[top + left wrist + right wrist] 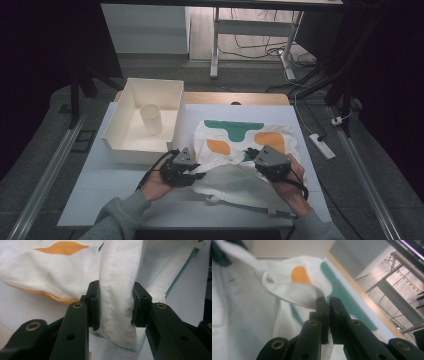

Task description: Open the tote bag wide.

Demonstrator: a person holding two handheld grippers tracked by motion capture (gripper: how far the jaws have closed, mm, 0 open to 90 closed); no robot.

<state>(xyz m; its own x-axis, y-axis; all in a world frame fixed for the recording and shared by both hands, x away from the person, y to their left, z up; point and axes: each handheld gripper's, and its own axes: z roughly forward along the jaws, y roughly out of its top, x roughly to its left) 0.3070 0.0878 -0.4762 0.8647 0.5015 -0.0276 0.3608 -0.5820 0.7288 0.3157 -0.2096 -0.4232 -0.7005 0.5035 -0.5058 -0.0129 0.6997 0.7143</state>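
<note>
- A white cloth bag with green and orange patches (245,150) lies on the right half of the white desk (100,190), reaching toward its near edge.
- The left hand-held gripper (192,172) sits at the bag's near-left rim; seen along its own jaws, it pinches a thick folded band of the white weave (116,297), with both pads pressed against the cloth.
- The right hand-held gripper (252,152) is at the bag's middle, and its jaws are pressed almost together on a thin hemmed edge (294,293), which it lifts so the fabric arches up.
- The bag looks light, soft and limp. It will sag and fold wherever it is not held, so I'd judge two grips are needed to keep its mouth spread.
- The stitched hems and the folded band seem the best places to take hold: they are thicker, less likely to slip out of the pads, and they carry the pull along the rim.
- A cream open plastic box (145,120) stands at the desk's far-left corner with a pale cup (151,119) upright inside it, well apart from the bag.
</note>
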